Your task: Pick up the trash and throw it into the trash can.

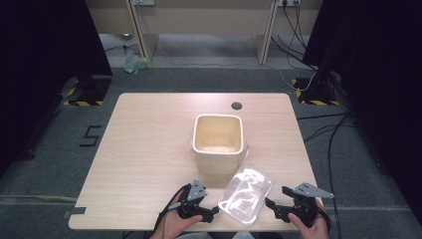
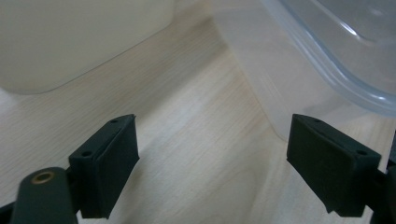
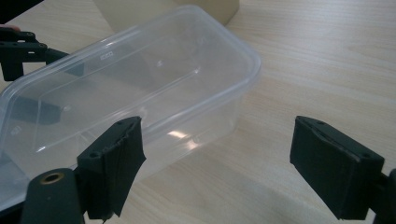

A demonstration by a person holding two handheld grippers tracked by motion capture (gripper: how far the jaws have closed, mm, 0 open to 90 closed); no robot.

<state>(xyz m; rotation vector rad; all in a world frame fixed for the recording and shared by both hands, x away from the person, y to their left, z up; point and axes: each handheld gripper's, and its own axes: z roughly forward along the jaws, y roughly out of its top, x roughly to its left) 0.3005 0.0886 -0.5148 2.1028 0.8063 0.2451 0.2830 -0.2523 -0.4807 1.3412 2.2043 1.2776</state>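
Clear plastic container [image 1: 246, 194] sits between left gripper [image 1: 203, 213] and right gripper [image 1: 276, 208], both wide open, empty; approach step, next likely needs closing on rim.

Left gripper [image 1: 211, 213] and right gripper [image 1: 271, 206]: each hand-held low at the near edge, jaws spread wide, apparently gripping nothing.

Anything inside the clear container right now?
The clear container looks empty: through its walls only the table and the left tool beyond show. Its near-left end is cut off in the right gripper view.
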